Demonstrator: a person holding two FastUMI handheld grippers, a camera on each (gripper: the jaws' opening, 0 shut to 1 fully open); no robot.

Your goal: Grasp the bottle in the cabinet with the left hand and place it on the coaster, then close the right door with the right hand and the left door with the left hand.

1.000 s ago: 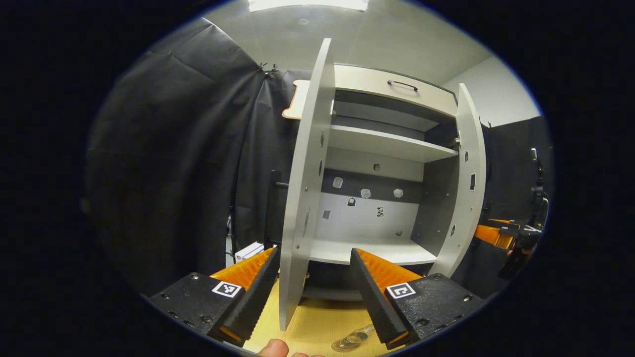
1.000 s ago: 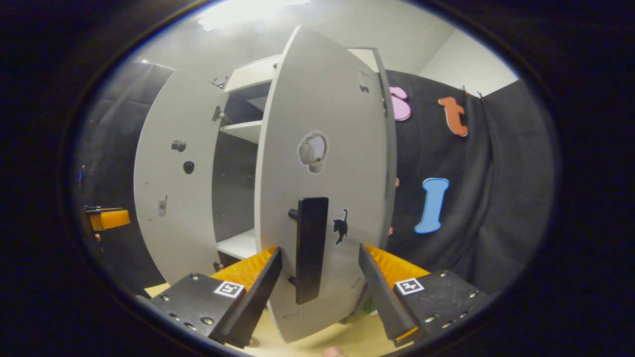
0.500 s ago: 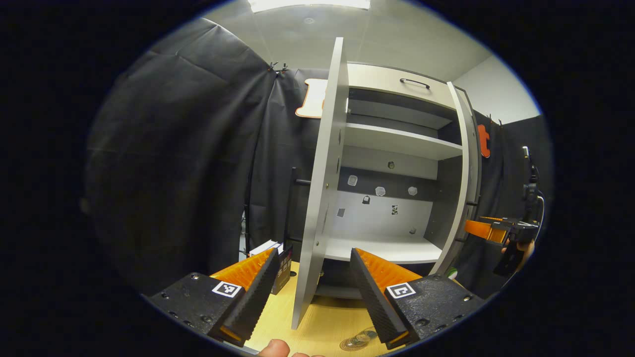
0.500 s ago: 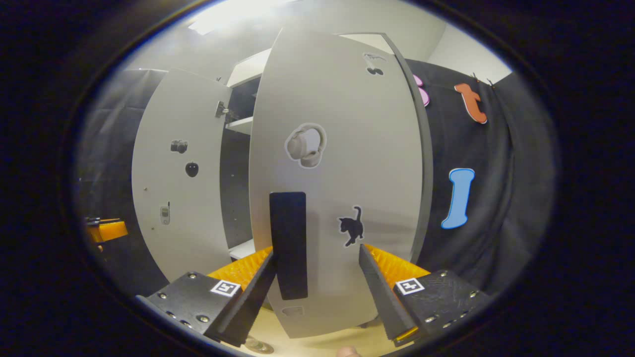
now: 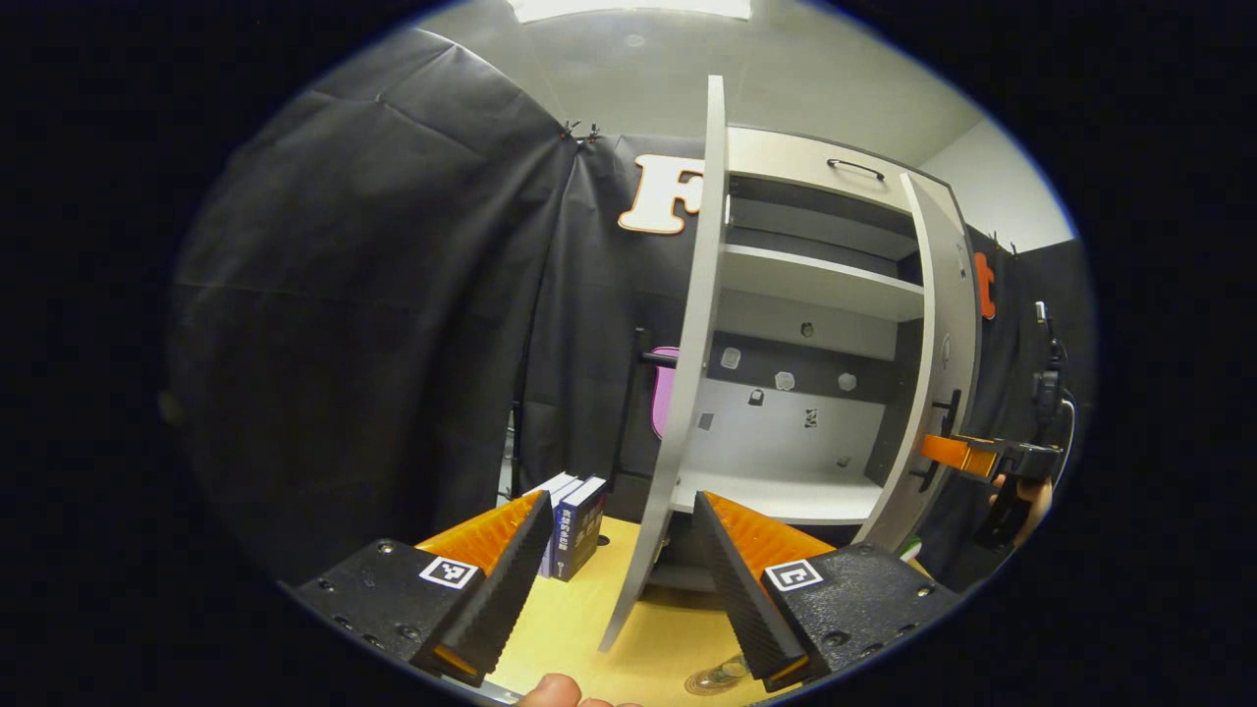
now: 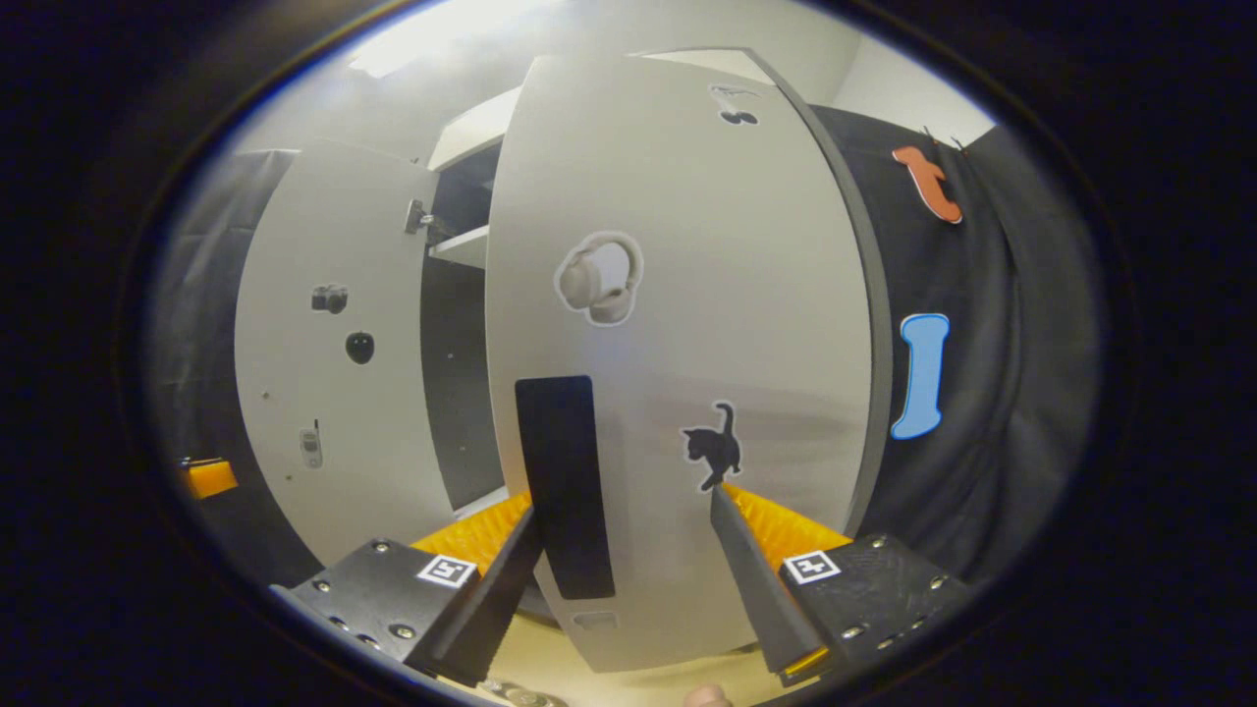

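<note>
Your right gripper (image 6: 619,579) is spread wide and sits right up against the right door (image 6: 678,324); the black handle (image 6: 562,486) hangs between its fingers, closer to the left one, but neither finger is pinching it — whether that finger touches the handle I can't tell. That door faces you nearly flat in the right gripper view, with headphone and cat stickers on it; beyond its left edge you can see a dark slice of the cabinet (image 6: 457,324) interior and the left door (image 6: 329,344) swung open. From the left gripper view, your left gripper (image 5: 614,579) is spread open too, holding nothing, hovering over the wood table (image 5: 574,628); the left door (image 5: 687,353) stands edge-on just past its fingers, and its bottom corner drops between them. The shelves (image 5: 815,280) inside look bare; the right door (image 5: 938,363) is angled partway in, and your other gripper (image 5: 967,454) shows as an orange bit at its handle. The bottle (image 5: 722,673) is on the coaster (image 5: 709,682) down at the bottom edge, just beside the left gripper's right finger — it's partly cut off, so no detail. Some books (image 5: 574,516) stand on the table left of the cabinet.
</note>
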